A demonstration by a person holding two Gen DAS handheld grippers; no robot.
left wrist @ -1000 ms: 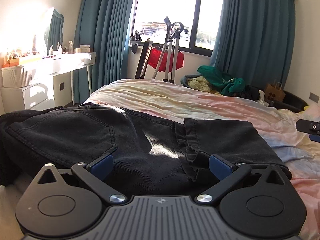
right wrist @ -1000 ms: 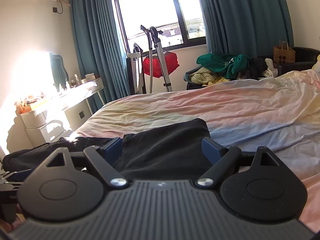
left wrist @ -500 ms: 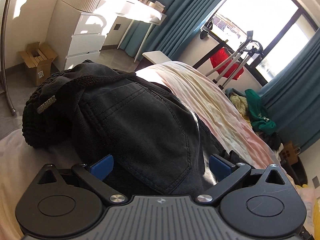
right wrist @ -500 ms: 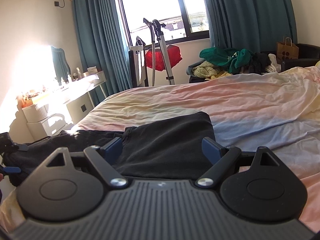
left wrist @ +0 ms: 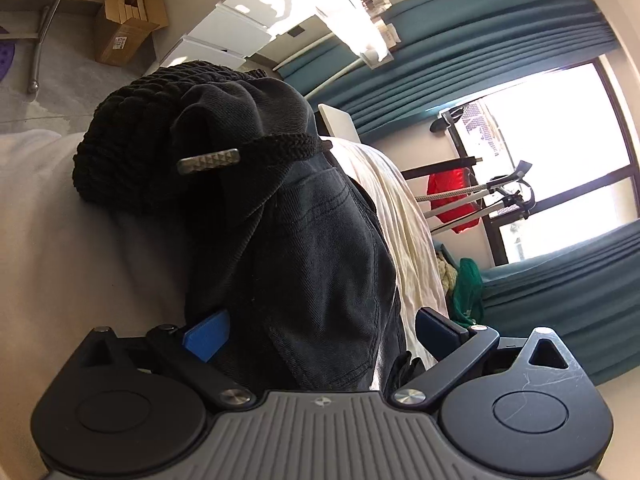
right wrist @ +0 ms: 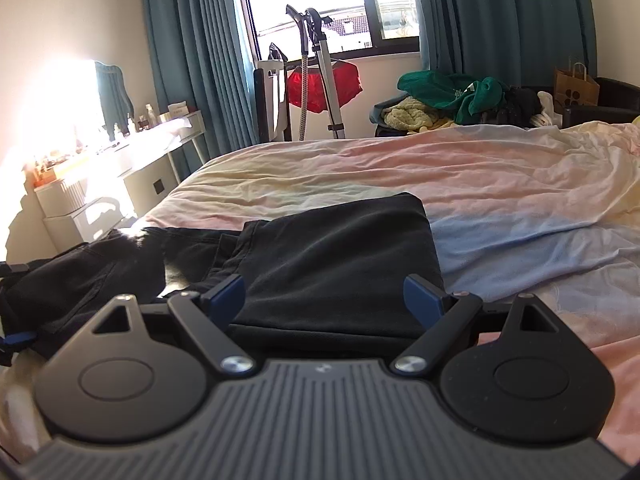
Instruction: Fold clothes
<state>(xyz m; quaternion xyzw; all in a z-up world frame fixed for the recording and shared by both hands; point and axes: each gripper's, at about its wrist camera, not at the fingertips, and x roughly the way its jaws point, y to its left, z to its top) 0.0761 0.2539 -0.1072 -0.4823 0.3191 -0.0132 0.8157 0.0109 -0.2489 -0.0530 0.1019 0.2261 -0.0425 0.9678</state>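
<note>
Both sets of jaws stand wide apart, holding nothing. Between the blue pads of the left gripper bulges the waist end of the black pants, heavy stitched denim with a patch pocket, humped at the edge of the bed. Only this tilted view shows what lies just beyond the jaws: a chunky black knit bunched against the waistband, and across it a braided black cord ending in a studded metal tip. Past that, on the floor, stands an open cardboard box beside white drawers. The right gripper sees the other end instead: the folded leg of the pants lies flat and square-edged right ahead of its jaws, smooth and matte, on a wrinkled pastel sheet running from pink through yellow to blue. Beyond it this view alone takes in a heap of green and cream clothes, a brown paper bag, a red garment hung under the window between teal curtains, and a sunlit white counter crowded with small bottles.
</note>
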